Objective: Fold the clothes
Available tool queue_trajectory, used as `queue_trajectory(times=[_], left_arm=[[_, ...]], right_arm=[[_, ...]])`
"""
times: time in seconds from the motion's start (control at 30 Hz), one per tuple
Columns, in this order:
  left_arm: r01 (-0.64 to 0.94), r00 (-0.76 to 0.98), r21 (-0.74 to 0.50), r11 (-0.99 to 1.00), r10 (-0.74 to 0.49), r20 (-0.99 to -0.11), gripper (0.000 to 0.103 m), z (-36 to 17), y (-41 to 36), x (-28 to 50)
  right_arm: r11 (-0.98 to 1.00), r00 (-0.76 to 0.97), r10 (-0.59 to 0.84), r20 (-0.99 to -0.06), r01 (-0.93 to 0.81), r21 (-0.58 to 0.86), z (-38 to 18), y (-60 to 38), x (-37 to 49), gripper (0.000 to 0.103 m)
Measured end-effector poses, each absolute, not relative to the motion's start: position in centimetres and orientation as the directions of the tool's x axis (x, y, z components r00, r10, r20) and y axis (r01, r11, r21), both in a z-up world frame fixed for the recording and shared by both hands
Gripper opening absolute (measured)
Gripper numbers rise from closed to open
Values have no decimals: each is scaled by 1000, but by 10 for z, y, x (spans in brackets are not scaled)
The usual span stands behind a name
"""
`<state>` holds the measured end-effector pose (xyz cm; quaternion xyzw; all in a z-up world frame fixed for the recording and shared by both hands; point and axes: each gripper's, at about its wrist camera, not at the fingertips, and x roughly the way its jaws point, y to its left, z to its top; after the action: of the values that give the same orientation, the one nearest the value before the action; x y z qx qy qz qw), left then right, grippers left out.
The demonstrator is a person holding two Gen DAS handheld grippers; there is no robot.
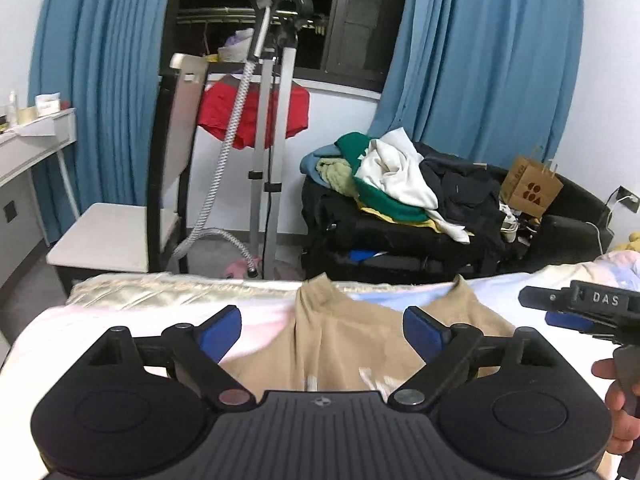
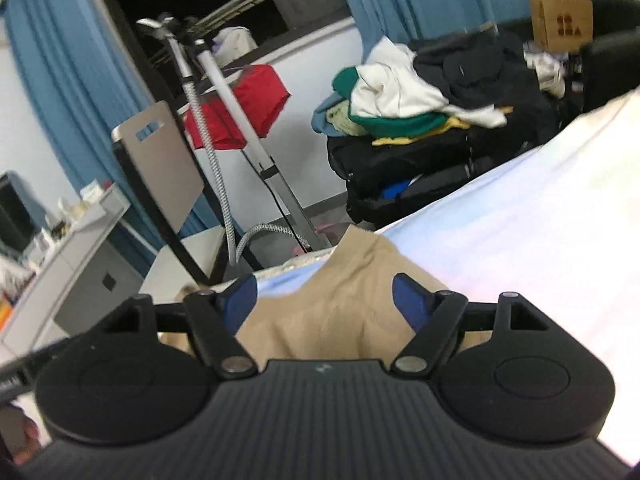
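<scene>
One tan garment (image 1: 340, 340), two grippers, one chair (image 1: 120, 236), one paper bag (image 1: 530, 190).

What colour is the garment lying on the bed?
Tan, plain beige garment; it shows best in the left wrist view.

The left gripper (image 1: 322, 330) is matte black plastic: a ribbed central housing carrying a small round emblem, flanked by two rounded lobes, each with a shallow circular recess. Angular black link arms pivot on silver rivets and end in blue pads (image 1: 422, 330). The right gripper (image 2: 322, 300) is built the same way, with ribbed body, silver pivots and blue-faced fingers; from the side it shows white "DAS" lettering. A bare hand (image 1: 618, 404) wraps its grey handle.
</scene>
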<state>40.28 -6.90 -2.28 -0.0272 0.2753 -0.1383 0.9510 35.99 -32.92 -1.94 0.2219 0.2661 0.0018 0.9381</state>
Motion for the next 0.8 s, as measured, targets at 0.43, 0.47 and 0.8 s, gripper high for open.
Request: queue_trajectory(times=[0.43,0.47,0.8], left_arm=[[196,828,-167,966,-254,-500,89,1,-16,221],[183,827,-179,967,-249,-503,89,-3,-12,212],[26,814,-388,921,-245,-527,89,-62,43,173]], right_arm=[[956,885,110,-453,31,292,33,-283,181,76],[959,884,107,-455,29,281,32,-279,169,76],[965,898,126,-422,-13,260,-15,-252,78,76]])
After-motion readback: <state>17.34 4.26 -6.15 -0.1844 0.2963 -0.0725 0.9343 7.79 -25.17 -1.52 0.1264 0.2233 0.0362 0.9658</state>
